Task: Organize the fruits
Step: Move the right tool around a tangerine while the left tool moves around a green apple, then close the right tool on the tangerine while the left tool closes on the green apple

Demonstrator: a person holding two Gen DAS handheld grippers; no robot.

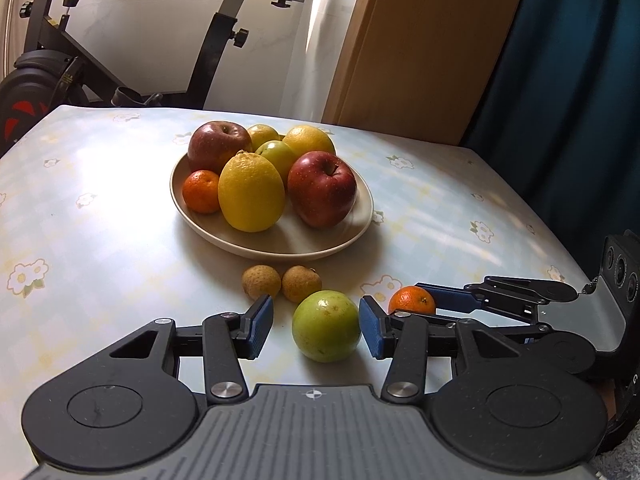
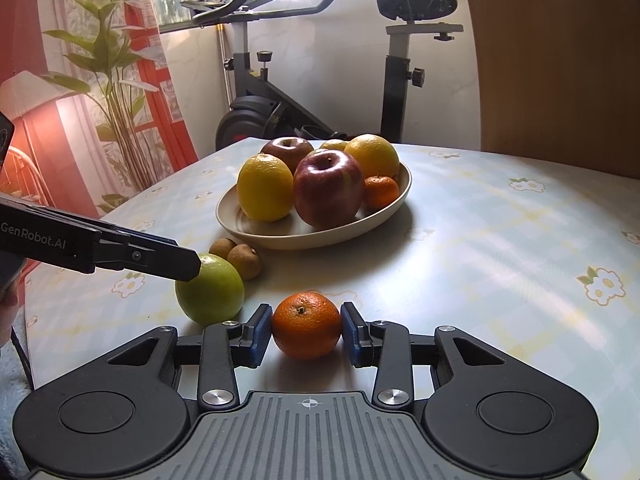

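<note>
A beige plate (image 1: pixel 224 236) holds two red apples, a lemon, an orange, a mandarin and green fruits. In the left wrist view, a green fruit (image 1: pixel 326 326) lies on the table between the pads of my left gripper (image 1: pixel 316 326). The jaws stand wider than the fruit, with a gap on the left side. Two small brown longans (image 1: pixel 280 282) lie just beyond it. In the right wrist view, my right gripper (image 2: pixel 307 328) has both pads against a mandarin (image 2: pixel 307 325) resting on the table. The plate (image 2: pixel 256 234) and green fruit (image 2: pixel 210 294) show there too.
The table (image 1: pixel 100 240) has a pale flowered cloth. An exercise bike (image 2: pixel 320 80) stands behind its far edge. A wooden panel (image 1: pixel 420 40) and a dark curtain (image 1: pixel 560 80) are at the back right. The right gripper's body (image 1: pixel 520 308) lies close beside my left gripper.
</note>
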